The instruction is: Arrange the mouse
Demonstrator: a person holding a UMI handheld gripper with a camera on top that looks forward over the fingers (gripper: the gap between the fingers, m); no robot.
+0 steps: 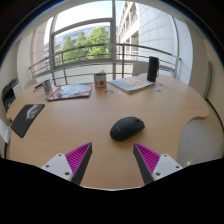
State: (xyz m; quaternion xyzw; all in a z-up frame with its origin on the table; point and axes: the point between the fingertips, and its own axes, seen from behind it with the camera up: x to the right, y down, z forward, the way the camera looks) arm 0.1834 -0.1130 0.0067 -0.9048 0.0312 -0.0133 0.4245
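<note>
Black rounded computer mouse [127, 128] flat on pale wooden tabletop [90, 125]; just ahead of open fingers [78, 158], untouched.

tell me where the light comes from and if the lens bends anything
Gripper view: daylight comes through the window beyond the table, leaving a pale sheen on the wood; the black mouse casts only a soft shadow; fisheye distortion curves the table edge and window frame; the gripper jaws stand open.

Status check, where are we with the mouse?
Gripper open, empty. Mouse on table, just ahead of the fingers, untouched. Nothing in the way.
</note>
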